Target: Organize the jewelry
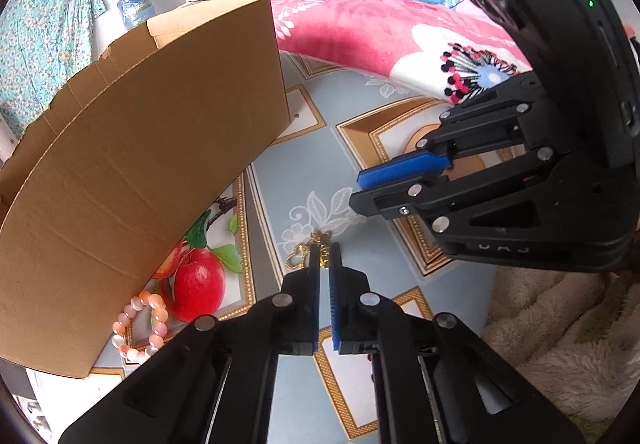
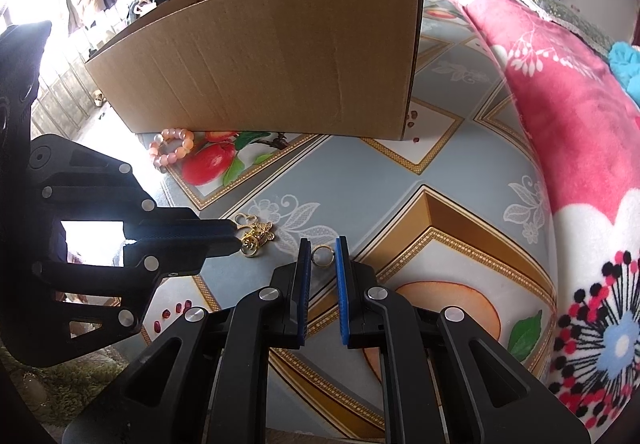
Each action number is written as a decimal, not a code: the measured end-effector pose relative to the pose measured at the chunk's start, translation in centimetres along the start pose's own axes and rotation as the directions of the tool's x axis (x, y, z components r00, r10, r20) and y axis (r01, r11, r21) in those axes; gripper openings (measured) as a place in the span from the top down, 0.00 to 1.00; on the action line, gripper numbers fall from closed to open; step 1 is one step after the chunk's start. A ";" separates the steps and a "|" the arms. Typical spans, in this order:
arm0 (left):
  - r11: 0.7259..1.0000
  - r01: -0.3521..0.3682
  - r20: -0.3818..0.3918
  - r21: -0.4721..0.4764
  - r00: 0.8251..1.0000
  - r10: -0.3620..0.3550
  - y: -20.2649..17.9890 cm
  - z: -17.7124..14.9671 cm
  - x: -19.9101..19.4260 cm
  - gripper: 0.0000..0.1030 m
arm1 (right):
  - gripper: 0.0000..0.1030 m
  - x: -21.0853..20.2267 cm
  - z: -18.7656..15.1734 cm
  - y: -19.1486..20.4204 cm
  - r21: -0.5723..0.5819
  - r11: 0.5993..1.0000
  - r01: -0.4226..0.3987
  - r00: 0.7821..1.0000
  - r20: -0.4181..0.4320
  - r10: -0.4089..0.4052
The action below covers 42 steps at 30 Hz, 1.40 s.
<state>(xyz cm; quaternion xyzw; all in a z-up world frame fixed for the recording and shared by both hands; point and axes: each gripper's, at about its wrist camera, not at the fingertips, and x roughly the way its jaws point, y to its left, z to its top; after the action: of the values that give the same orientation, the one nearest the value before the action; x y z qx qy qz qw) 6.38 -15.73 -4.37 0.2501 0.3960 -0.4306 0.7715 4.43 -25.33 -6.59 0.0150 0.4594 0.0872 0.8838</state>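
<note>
A gold ornament cluster (image 1: 320,239) with a heart loop lies on the patterned tablecloth (image 1: 304,180). My left gripper (image 1: 326,250) is shut on it, and in the right wrist view its tips (image 2: 234,240) meet the same gold cluster (image 2: 260,235). A small gold ring (image 2: 322,257) sits between the blue pads of my right gripper (image 2: 322,244), which is shut on it just above the cloth. In the left wrist view the right gripper (image 1: 358,189) reaches in from the right, and the ring is hidden there. A pink bead bracelet (image 1: 159,304) (image 2: 188,144) rests by the box.
A tall open cardboard box (image 1: 140,144) (image 2: 280,64) stands at the back of the table. A pink flowered blanket (image 1: 360,28) (image 2: 560,104) lies along the right side. A cream fluffy rug (image 1: 560,324) is below the table edge. Small red seeds (image 2: 176,308) dot the cloth.
</note>
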 end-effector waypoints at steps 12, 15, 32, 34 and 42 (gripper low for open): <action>0.983 0.134 -0.028 -0.122 0.990 -0.138 1.2 -0.5 0.9 0.96 | 0.90 -1.0 -0.6 0.3 0.015 1.000 0.011 1.000 0.012 -0.011; 0.975 0.136 -0.037 -0.178 0.989 -0.145 2.1 -1.7 0.3 0.96 | 0.90 -1.0 -0.8 0.4 0.017 1.000 0.011 1.000 0.011 -0.011; 0.981 0.139 -0.009 -0.139 0.990 -0.142 1.1 -0.4 1.3 0.96 | 0.90 -1.4 -0.7 1.0 0.004 1.000 0.004 1.000 0.024 -0.004; 0.978 0.148 -0.011 -0.149 0.988 -0.151 1.3 -0.6 1.2 0.96 | 0.90 -1.4 -0.7 1.0 0.007 1.000 0.004 1.000 0.022 -0.004; 0.968 0.166 -0.007 -0.190 0.985 -0.171 2.2 -0.8 0.4 0.96 | 0.90 -1.4 -0.6 1.0 0.004 1.000 0.000 1.000 0.025 0.000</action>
<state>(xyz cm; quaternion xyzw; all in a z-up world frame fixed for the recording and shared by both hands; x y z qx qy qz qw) 8.07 -14.21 -5.03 0.1462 0.4639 -0.4520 0.7477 3.01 -24.61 -5.74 0.0179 0.4487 0.0858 0.8894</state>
